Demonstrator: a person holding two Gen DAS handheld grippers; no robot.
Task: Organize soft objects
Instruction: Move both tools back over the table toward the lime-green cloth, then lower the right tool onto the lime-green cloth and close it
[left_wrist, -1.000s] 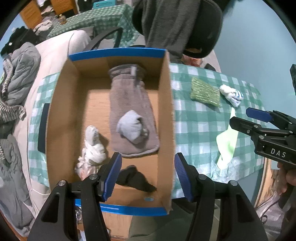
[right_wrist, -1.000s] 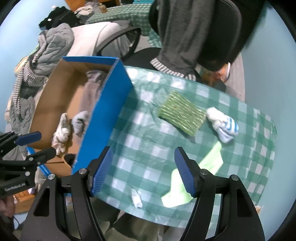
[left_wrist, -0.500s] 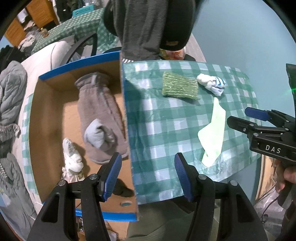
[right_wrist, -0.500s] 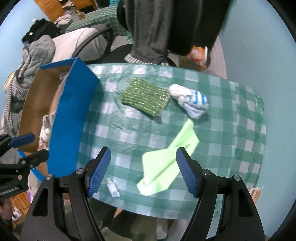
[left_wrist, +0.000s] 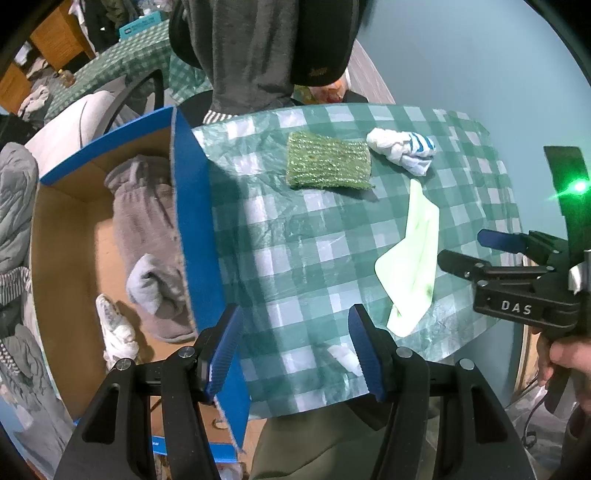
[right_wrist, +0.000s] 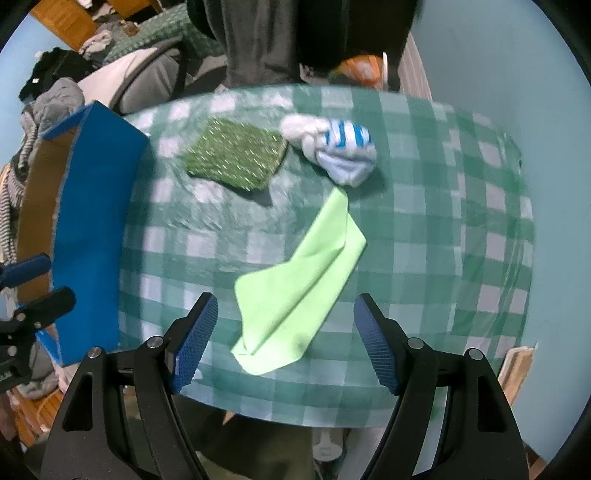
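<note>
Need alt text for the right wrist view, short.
The open right gripper, its jaws just widened, hangs over a light green cloth on a green checked table, nothing between its pads. Farther back lie a green scrubbing pad and a balled white and blue striped sock; a blue cardboard box stands at left.

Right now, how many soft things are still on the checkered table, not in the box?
3: a green scrubby pad, a striped sock ball beside it, and a light green cloth nearest the grippers.
</note>
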